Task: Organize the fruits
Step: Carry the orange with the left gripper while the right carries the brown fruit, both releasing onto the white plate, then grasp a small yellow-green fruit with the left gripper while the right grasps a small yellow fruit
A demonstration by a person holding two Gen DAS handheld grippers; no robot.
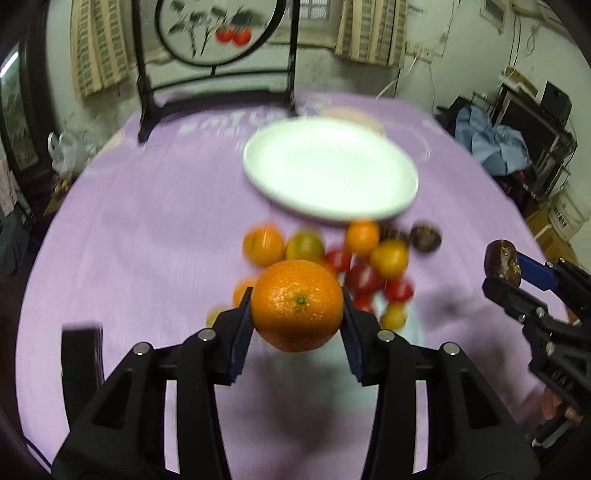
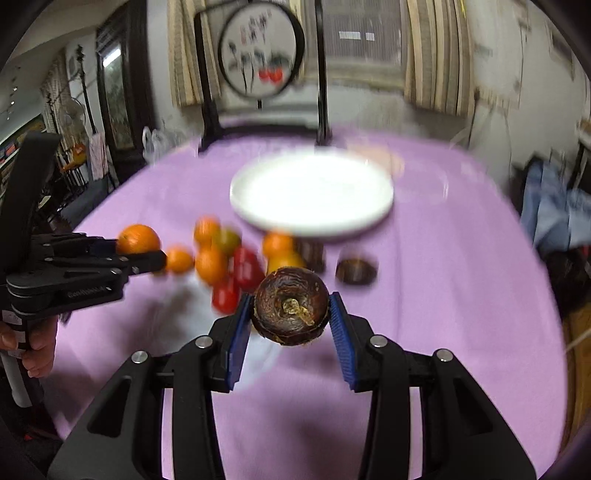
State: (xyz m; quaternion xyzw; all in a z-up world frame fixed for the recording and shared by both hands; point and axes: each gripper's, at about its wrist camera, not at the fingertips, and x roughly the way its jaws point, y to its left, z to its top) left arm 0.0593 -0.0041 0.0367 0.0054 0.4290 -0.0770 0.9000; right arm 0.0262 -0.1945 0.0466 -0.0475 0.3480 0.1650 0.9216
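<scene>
My left gripper [image 1: 297, 308] is shut on an orange [image 1: 297, 304] and holds it above the purple tablecloth [image 1: 147, 229]; it also shows at the left of the right wrist view [image 2: 142, 247]. My right gripper [image 2: 291, 312] is shut on a dark brown round fruit [image 2: 290, 306], also raised; it shows at the right of the left wrist view [image 1: 504, 269]. A pile of oranges, red tomatoes and yellow fruits [image 1: 332, 258] lies on the cloth beyond both grippers. A white plate [image 1: 330, 170] sits behind the pile, blurred in both views [image 2: 312, 194].
A second dark brown fruit [image 2: 356, 271] lies on the cloth right of the pile [image 1: 425, 238]. A black frame with a round painted screen [image 1: 218, 29] stands at the table's far edge. A black object [image 1: 81, 350] lies near left. Clutter surrounds the table.
</scene>
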